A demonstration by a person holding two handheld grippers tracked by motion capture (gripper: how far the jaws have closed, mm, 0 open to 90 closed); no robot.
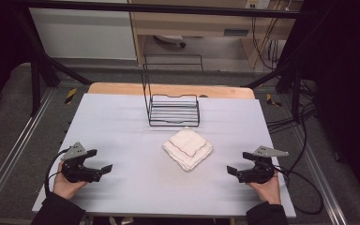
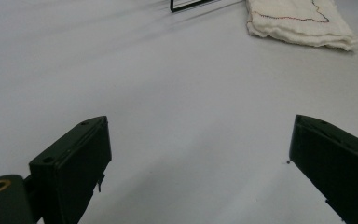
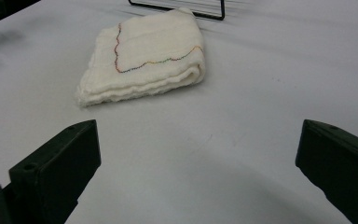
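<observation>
While both hands rest at near edge of surface, left tool sits low at left, jaws wide apart, nothing between them. Right tool mirrors it at right, jaws likewise spread and empty. Folded white cloth (wavy coloured stitching along one layer) lies flat mid-surface, between the two tools but farther back, well apart from both. Black wire rack stands just behind cloth, back panel upright.
</observation>
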